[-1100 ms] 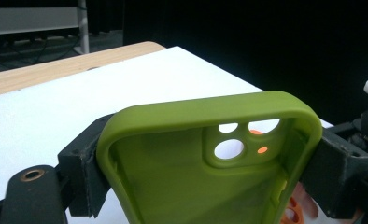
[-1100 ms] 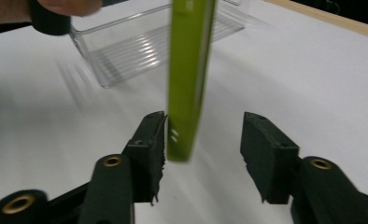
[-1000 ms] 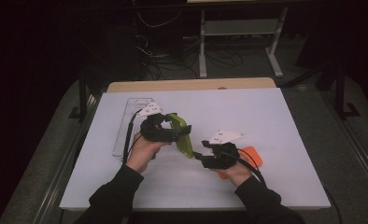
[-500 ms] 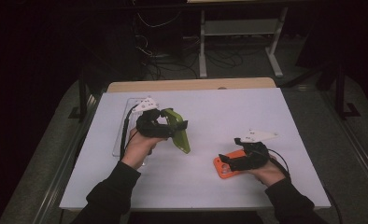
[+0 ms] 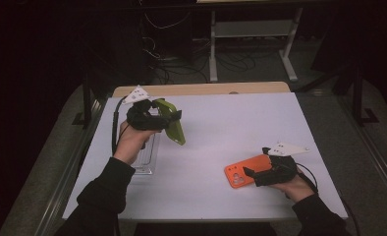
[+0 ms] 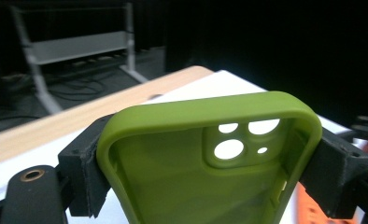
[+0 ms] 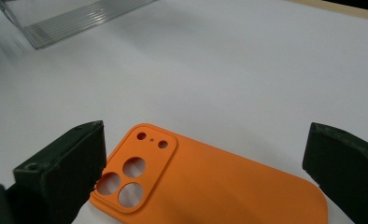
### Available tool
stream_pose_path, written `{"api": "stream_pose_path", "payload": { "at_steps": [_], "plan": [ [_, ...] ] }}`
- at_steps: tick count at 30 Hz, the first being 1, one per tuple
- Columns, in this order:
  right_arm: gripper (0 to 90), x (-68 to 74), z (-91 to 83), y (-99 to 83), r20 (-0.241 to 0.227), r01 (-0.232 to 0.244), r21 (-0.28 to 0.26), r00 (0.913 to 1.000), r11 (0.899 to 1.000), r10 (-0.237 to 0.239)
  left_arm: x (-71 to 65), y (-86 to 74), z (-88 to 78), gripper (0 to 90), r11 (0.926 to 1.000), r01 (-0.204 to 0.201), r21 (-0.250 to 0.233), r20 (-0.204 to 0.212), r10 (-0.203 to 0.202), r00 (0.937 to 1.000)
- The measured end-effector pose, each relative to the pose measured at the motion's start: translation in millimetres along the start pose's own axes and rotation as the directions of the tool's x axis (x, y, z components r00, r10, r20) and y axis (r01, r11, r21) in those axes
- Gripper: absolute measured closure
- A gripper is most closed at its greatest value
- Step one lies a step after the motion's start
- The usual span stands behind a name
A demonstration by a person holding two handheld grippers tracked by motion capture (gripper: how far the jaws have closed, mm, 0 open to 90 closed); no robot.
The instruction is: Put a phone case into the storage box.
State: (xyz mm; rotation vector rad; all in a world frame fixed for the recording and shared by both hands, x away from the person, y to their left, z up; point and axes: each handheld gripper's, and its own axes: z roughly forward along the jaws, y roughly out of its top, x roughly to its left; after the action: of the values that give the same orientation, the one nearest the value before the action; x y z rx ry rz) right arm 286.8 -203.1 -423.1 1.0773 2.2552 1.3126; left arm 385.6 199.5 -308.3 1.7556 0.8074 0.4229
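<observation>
Both tongs are at work over the white table (image 5: 221, 128): my left gripper (image 5: 163, 116) clamps the green phone case (image 5: 174, 123) by its long edges and holds it in the air above the clear tray (image 5: 147, 156), while my right gripper (image 5: 253, 173) hangs over the orange phone case (image 5: 243, 172), its jaws having just been opening to full width, nothing pinched between them. From the right gripper view, the orange phone case (image 7: 210, 182) lies flat, camera cutouts up, between the two spread black jaws. To do this step well, I judge I should keep the squeeze on the green phone case (image 6: 210, 158) light enough not to bow its soft rim, and lower it level. Room is generous across the table's middle; the right hand works near the near-right corner, so I would steer inward, away from that edge.
</observation>
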Motion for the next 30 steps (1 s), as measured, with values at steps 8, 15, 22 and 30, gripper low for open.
{"api": "stream_pose_path", "payload": {
  "at_steps": [8,15,22,30],
  "plan": [
    [0.0,-1.1,0.3,-0.3,0.013,-0.004,0.0,0.9999,1.0,0.004,24.6,20.5,-8.6,14.8,0.9989,-0.008,-0.047,-0.131,0.002,0.9914],
    [0.0,-1.1,0.0,-0.8,0.015,-0.004,0.004,0.9999,1.0,0.004,49.7,33.6,-2.4,14.8,0.9993,-0.016,-0.032,-0.275,0.007,0.9613],
    [0.0,-2.0,-0.5,-1.7,0.016,-0.007,0.0,0.9998,1.0,0.007,73.4,34.7,10.0,14.8,0.9999,-0.013,-0.01,-0.404,0.008,0.9145],
    [0.0,-2.7,-1.2,-4.0,0.007,-0.015,0.002,0.9999,1.0,0.015,101.5,17.9,34.8,14.8,0.9982,0.06,-0.007,-0.489,-0.056,0.8707]
  ]
}}
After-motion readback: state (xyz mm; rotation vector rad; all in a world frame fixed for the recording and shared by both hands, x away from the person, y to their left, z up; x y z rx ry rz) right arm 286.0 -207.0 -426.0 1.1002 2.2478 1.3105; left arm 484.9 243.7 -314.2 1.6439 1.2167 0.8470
